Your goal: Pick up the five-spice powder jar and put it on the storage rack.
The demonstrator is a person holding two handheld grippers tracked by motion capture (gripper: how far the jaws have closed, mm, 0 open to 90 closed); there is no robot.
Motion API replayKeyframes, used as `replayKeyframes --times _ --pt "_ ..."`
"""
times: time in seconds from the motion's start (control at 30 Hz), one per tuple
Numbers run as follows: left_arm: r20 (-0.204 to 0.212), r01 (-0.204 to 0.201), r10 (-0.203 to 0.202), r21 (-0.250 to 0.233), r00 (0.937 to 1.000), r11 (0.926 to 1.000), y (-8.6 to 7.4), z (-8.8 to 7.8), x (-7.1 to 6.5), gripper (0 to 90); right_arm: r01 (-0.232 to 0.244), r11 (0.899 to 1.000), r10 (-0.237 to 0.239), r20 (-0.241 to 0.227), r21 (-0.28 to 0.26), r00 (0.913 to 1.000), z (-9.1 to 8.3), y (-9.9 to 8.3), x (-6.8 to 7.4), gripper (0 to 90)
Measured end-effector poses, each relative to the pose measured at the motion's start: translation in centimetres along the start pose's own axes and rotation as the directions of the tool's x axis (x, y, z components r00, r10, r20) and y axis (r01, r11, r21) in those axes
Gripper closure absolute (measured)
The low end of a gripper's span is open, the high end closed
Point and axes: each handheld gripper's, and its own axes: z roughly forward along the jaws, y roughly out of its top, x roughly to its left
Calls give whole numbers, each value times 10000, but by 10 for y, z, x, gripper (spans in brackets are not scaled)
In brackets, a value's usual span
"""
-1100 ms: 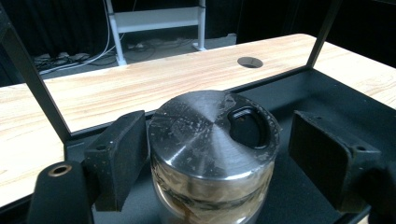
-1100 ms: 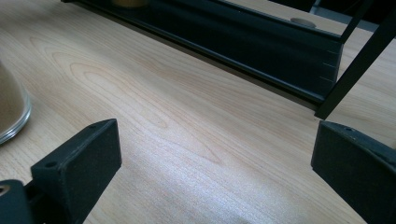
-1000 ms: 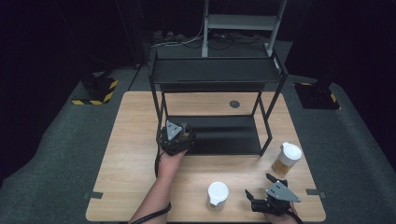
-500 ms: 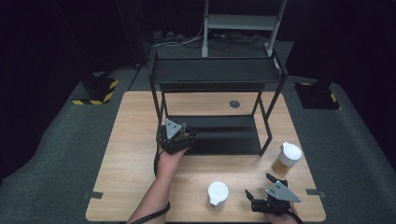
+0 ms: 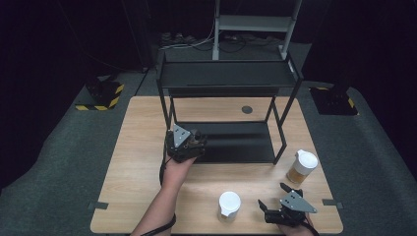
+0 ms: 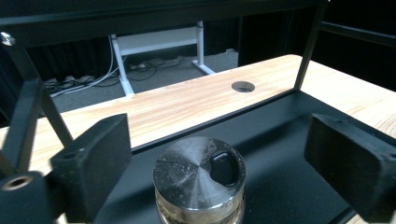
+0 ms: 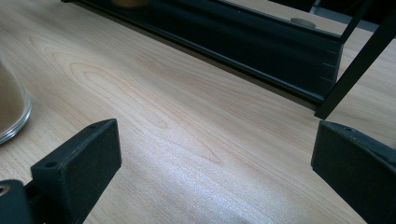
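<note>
A wooden table (image 5: 142,162) carries a black two-level rack (image 5: 228,78) whose lower shelf (image 5: 236,142) lies flat on the tabletop. The person's left forearm comes in from the bottom edge at about 6 o'clock and reaches up and slightly right, the hand (image 5: 176,167) wrapped around the left gripper (image 5: 189,142), which sits at the shelf's near-left corner, roughly 9 o'clock from the shelf's middle. In the left gripper view its two black jaws stand wide apart on either side of a jar with a shiny metal lid (image 6: 200,170) (the lid has a dark tab-shaped opening toward 3 o'clock); the jar stands upright on the black shelf and neither jaw touches it. Beyond it the table shows a round hole (image 6: 243,86) at about 1 o'clock. The right gripper (image 5: 276,204) lies low near the table's near edge at about 5 o'clock, its grey plate on top, pointing up and to the left. In the right gripper view its jaws are spread wide with bare wood between them, gripping nothing, and the shelf's front edge runs across the top. A white-lidded jar (image 5: 229,205) stands just left of it, and a second white-capped jar of amber contents (image 5: 301,167) stands at about 1 o'clock from it, beside the rack's front-right leg.
</note>
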Motion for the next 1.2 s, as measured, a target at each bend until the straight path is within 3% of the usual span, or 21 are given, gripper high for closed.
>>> replayKeyframes --times 0.23,0.63,1.2 --pt "215 -78 81 -143 9997 9999 1 -10 0 7 27 10000 -27 1 11 10000 0 0 0 11" --pt "240 -250 253 -120 9994 9996 4 -33 -2 4 35 10000 -35 12 28 10000 0 1 1 11" --pt "281 -458 469 -387 9985 9982 -4 -70 -9 4 114 9999 -114 51 45 9999 0 1 2 11"
